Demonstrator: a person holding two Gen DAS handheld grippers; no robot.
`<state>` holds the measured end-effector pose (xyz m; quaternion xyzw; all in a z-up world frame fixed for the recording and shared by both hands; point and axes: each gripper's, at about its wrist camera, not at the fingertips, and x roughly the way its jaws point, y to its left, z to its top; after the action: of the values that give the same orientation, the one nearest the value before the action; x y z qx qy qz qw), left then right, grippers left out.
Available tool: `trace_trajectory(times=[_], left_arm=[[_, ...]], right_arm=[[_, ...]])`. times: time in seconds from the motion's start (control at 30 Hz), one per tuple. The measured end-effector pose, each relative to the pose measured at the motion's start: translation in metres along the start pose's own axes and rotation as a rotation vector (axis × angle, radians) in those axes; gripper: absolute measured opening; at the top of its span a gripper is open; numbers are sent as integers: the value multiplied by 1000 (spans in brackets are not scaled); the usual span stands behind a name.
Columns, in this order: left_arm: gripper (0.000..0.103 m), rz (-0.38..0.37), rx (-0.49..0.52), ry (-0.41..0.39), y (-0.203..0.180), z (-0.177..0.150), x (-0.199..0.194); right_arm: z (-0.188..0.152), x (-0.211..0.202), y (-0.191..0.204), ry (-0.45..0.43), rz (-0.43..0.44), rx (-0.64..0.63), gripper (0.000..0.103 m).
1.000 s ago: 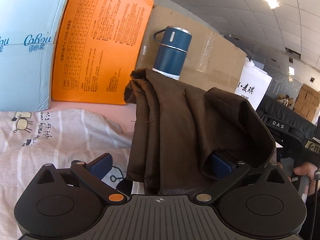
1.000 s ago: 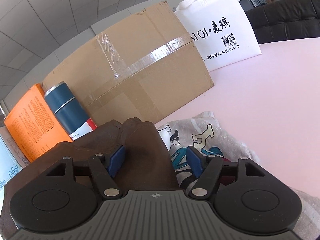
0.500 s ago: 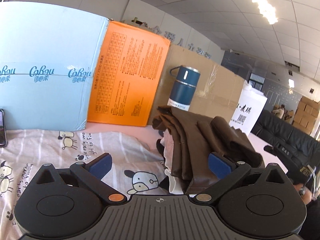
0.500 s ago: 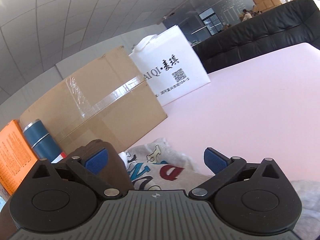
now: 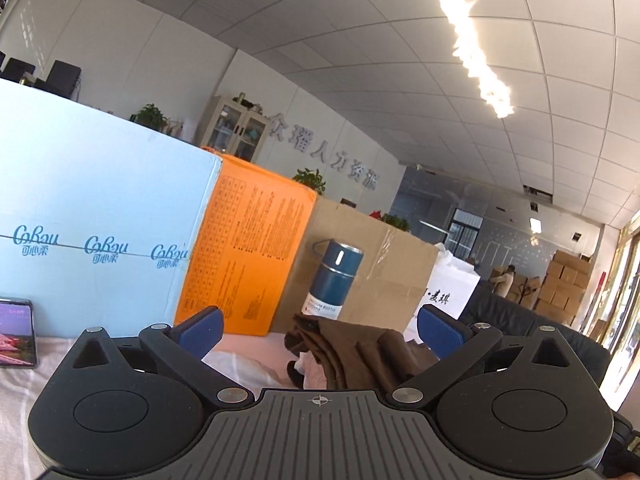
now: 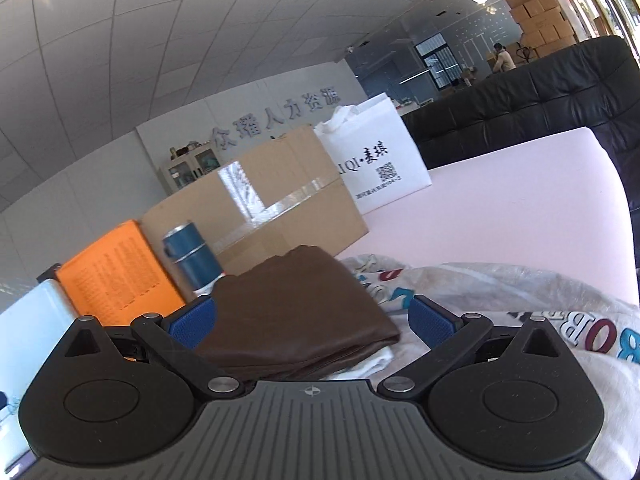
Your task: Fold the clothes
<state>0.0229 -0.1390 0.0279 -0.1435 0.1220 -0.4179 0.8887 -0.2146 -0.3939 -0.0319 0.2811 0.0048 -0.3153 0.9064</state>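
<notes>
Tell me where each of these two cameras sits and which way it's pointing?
Left wrist: rides on the left tool, facing forward over the table; its two open blue fingers show.
Right wrist: rides on the right tool, facing forward over the folded brown garment; its open fingers show.
Shared: the brown garment, blue bottle, orange box and cardboard box.

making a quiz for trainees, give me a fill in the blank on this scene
1. The folded garment between the right gripper fingers is ____ in colour.
2. Both the left gripper and the right one have jaws that are ____.
3. The blue bottle stands in front of a ____ box.

Missing words: brown; open; cardboard
</notes>
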Motion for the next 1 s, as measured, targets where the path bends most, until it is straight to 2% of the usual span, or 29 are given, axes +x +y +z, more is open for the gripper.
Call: trace_trajectory(times=[0.1,0.13,0.23,0.33,0.43,0.53,0.63,0.77,0.87,1.0], left_arm=[[103,-43,22,-28,6,8,-10],[103,-55,46,-43,8,10,-13],[103,-37,203,-102,10,9,-22],[103,13,369,-97,11,2,-19],[103,36,380,-62,16,-5,-7],[103,98,364,-28,18,-11,4],[103,126,372,-37,16,-20,11],[103,174,334,-29,17,-29,20],[103,171,352,-8,13,-36,25],[103,189,403,-13,3,-47,29]], right_arm=[[-8,-18,52,44,73,-12,103],[-11,-18,68,73,66,-25,103],[-24,-14,108,132,-38,-34,103],[-40,-2,132,160,-145,-27,103],[-55,17,141,182,-167,-21,103],[-69,23,136,150,-224,-23,103],[-82,29,130,117,-280,-24,103],[-93,29,118,45,-363,-27,103],[-95,26,109,2,-415,-47,103],[-92,22,100,8,-389,-21,103]])
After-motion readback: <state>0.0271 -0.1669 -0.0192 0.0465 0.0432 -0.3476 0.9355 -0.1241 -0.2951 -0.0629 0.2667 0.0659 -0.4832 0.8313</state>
